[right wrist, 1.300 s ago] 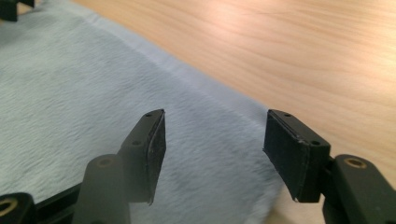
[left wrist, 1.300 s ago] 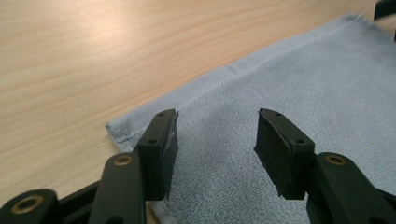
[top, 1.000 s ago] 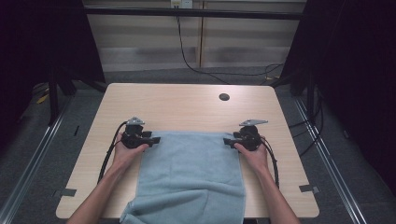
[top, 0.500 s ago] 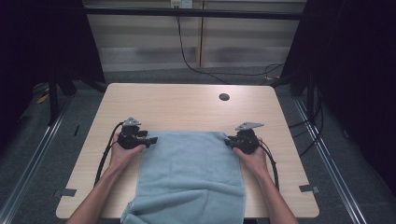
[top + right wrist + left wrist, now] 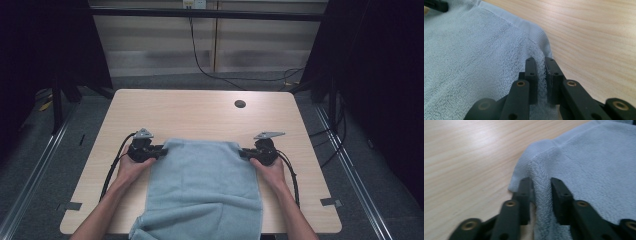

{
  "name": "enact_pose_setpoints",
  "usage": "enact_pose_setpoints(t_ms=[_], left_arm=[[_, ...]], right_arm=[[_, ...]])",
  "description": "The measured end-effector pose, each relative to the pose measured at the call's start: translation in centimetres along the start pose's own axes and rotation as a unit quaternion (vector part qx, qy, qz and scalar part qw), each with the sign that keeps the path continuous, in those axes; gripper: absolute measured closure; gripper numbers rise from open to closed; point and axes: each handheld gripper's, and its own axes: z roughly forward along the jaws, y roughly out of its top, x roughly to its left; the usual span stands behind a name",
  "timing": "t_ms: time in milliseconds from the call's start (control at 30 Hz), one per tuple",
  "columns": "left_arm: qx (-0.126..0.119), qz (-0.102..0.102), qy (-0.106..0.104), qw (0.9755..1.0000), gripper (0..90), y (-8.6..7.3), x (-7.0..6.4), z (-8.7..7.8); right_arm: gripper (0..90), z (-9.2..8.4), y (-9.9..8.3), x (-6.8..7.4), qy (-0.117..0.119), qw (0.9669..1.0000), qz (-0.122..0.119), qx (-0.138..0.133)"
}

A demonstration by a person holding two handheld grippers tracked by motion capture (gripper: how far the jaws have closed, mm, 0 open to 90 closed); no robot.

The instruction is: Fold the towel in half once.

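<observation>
Towel (image 5: 202, 190) flat on table (image 5: 200, 112), near end off edge | L gripper (image 5: 159, 151) + R gripper (image 5: 244, 153) jaws just closed, each pinching a far corner | hands unmoved | likely ready to lift/fold.

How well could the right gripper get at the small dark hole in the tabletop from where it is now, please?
Probably not yet: the right gripper is shut on the towel corner. Bare table lies between it and the hole.
</observation>
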Motion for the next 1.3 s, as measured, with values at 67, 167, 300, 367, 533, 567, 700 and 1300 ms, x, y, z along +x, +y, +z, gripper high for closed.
enact_pose_setpoints(t_ms=[67,167,300,367,533,567,700,1300], left_arm=[[-0.001,-0.007,-0.004,1.0000,81.9,-0.1,-0.1,0.0],[0.000,-0.008,-0.008,0.9999,83.7,0.0,-0.1,-0.3],[-0.033,-0.026,-0.036,0.9985,84.2,1.0,0.4,-1.6],[-0.050,-0.018,-0.037,0.9979,84.3,1.8,0.2,-2.6],[-0.100,-0.013,-0.032,0.9944,84.4,5.0,-0.2,-4.9],[-0.109,-0.009,-0.032,0.9936,84.4,5.8,-0.3,-5.4],[-0.141,0.000,-0.018,0.9899,84.4,8.9,-0.5,-7.2],[-0.189,0.037,0.016,0.9811,84.4,15.3,-1.0,-11.6]], right_arm=[[82.5,0.0,0.0,0.0,0.004,1.0000,0.004,0.001],[84.2,-0.2,0.1,0.1,0.007,1.0000,0.001,0.002],[84.9,-1.3,0.8,0.3,0.017,0.9996,0.006,-0.021],[85.1,-2.5,1.6,0.3,0.021,0.9985,0.011,-0.049],[85.2,-4.9,3.8,0.3,0.020,0.9957,0.013,-0.089],[85.2,-5.4,4.4,0.3,0.019,0.9948,0.012,-0.099],[85.5,-7.7,7.7,0.3,0.017,0.9900,0.010,-0.140],[85.8,-12.0,18.0,1.3,-0.012,0.9770,-0.024,-0.212]])
